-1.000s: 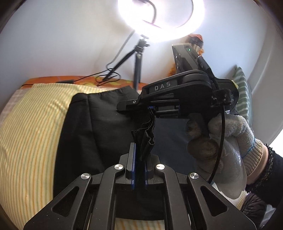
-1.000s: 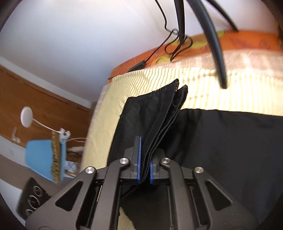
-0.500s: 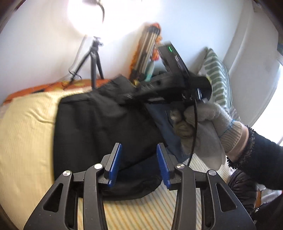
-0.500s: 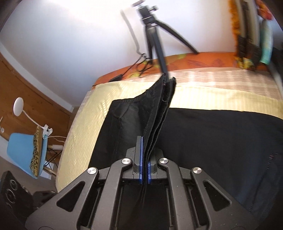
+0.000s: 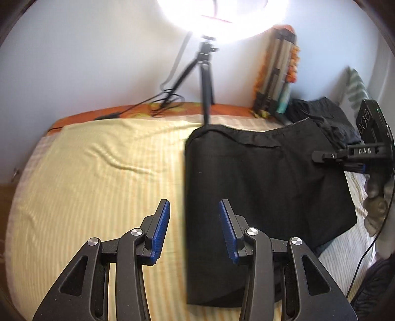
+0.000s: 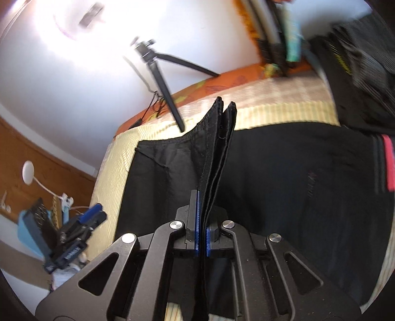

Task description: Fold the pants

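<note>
Our left gripper [image 5: 194, 228] is wide open and holds nothing. It hangs over the yellow striped bed cover [image 5: 98, 185], right at the left side edge of the black pants [image 5: 259, 192]. One blue pad is above the bare cover and the other is above the dark cloth.

Our right gripper [image 6: 202, 233] is squeezed shut on the pants. It pinches a few layers of cloth at one edge, and that edge stands up like a little fin between the pads. We can see this gripper from the left camera too, at the far right side of the pants [image 5: 355, 158], with our gloved hand [image 5: 377, 197] under it.

The pants lie flat on the bed in a thick, tidy block. We think they are already folded at least once. The long way of the block runs away from us, toward the wall. From our left gripper, the pants are just to the right and ahead. The left gripper is nearer to the free left edge, so we think it should grab there next. The right one already has the other side.

Farther back, a tripod [image 5: 205, 81] with a bright ring light [image 5: 214, 22] stands on the bed by the wall. More dark clothes [image 5: 321, 113] sit in the far right corner.
</note>
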Demonstrator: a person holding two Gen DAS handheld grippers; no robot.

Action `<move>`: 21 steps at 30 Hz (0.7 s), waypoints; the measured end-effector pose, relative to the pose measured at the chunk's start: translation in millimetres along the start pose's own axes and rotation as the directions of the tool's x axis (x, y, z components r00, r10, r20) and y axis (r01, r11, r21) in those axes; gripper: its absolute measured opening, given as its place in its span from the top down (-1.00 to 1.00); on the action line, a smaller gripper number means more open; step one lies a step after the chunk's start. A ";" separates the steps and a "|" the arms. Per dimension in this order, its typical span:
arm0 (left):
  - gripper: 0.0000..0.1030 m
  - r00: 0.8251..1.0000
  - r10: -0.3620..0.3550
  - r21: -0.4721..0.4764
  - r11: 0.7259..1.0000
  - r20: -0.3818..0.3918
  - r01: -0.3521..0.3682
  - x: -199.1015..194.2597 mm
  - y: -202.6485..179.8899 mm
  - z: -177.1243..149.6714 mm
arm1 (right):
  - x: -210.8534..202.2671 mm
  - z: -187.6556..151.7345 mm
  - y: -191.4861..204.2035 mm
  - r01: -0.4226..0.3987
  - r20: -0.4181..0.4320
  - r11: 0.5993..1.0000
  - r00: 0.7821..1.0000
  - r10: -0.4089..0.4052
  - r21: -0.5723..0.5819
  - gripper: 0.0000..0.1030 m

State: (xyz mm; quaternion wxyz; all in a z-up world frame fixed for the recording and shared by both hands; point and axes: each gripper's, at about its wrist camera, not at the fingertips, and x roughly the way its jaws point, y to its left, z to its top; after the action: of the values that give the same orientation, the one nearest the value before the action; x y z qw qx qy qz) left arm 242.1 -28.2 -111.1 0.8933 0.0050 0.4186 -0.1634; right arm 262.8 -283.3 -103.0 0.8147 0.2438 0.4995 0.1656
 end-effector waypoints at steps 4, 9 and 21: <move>0.23 1.000 -0.008 0.060 0.998 0.013 0.007 4.3 -19.4 -0.6 | -17.5 -2.2 -20.3 0.035 -0.001 0.999 0.999 -0.035 0.019 0.91; 0.23 0.999 -0.021 0.104 0.994 -0.046 0.026 22.7 -36.0 -10.4 | -22.1 -0.6 -48.1 0.087 0.000 0.994 0.996 -0.087 0.059 0.91; 0.23 0.992 0.036 0.218 0.976 -0.123 -0.009 44.0 -60.0 -31.1 | -11.1 -5.2 -63.4 0.216 -0.015 0.976 0.976 -0.216 0.003 0.91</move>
State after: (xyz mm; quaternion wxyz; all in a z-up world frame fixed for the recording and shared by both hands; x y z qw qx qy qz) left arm 227.4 -93.1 -156.6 0.8609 0.1175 0.4540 -0.1973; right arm 254.9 -340.1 -132.5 0.8235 0.1890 0.5294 0.0767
